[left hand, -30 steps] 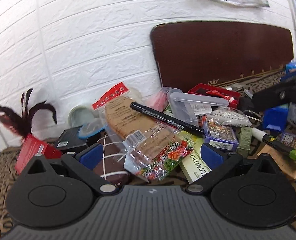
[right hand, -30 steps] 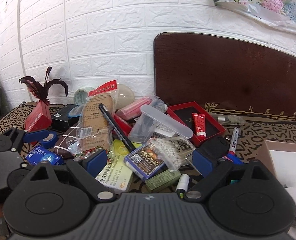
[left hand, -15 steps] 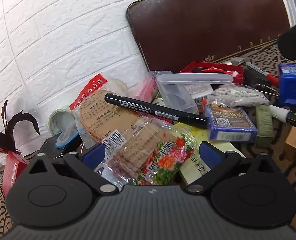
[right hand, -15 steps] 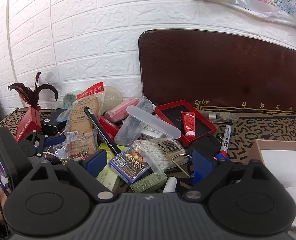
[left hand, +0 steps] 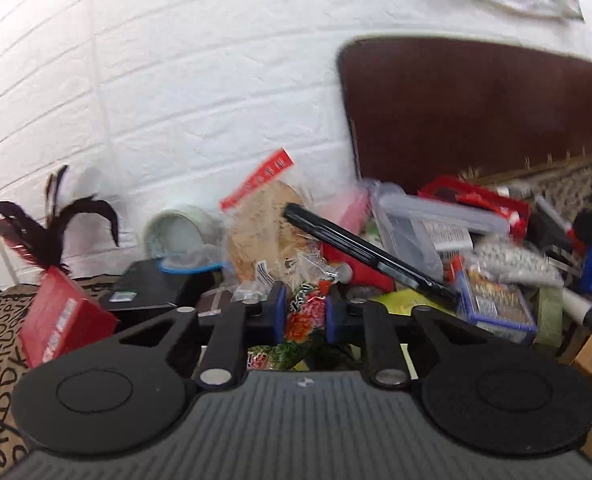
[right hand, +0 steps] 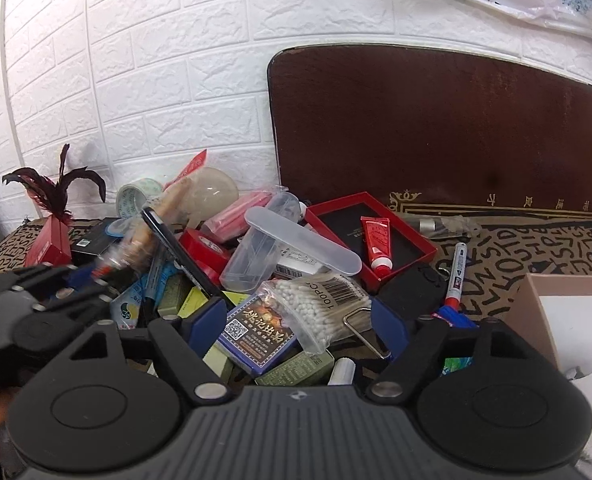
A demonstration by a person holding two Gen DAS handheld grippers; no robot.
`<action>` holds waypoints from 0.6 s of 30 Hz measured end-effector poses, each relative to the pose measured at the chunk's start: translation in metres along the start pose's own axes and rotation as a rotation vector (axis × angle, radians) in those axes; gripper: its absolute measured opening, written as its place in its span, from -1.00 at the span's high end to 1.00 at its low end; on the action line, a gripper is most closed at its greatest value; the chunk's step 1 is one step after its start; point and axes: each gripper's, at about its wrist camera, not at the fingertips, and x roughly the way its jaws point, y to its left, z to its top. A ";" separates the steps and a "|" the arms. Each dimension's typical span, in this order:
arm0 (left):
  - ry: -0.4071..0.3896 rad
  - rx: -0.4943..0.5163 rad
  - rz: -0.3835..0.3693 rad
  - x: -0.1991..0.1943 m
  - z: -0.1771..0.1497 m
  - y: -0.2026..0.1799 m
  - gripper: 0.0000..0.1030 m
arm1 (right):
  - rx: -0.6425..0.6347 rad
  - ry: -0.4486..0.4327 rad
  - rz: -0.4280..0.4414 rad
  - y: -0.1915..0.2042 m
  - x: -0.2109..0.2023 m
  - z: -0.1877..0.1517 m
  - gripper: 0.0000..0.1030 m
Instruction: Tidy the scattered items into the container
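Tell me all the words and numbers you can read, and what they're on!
"100PC": swab bag.
"桃花坞": blue card box, beside a QR code.
Big black letters, no clear words: tablecloth.
Too small or blurred: marker, red tube, red packet label, green boxes.

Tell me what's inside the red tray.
In the red tray a red tube lies on its black lining, cap toward the camera. Its near-left corner is hidden behind the clear case.

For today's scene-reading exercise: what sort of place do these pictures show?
Probably a home tabletop against a white brick-pattern wall: a letter-print cloth holds a jumble of household odds and ends, such as cotton swabs and tape.
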 end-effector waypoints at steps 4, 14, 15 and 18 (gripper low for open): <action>-0.038 -0.091 0.003 -0.017 0.014 0.026 0.71 | -0.008 0.014 -0.010 0.003 0.010 -0.001 -0.53; -0.132 -0.219 -0.086 -0.043 0.032 0.055 0.73 | -0.039 0.050 0.022 0.019 0.048 0.000 -0.45; -0.127 -0.224 -0.090 -0.041 0.031 0.055 0.73 | -0.052 0.048 0.015 0.021 0.052 0.000 -0.45; -0.106 -0.255 -0.108 -0.035 0.025 0.057 0.73 | -0.062 0.059 -0.021 0.019 0.066 0.002 -0.45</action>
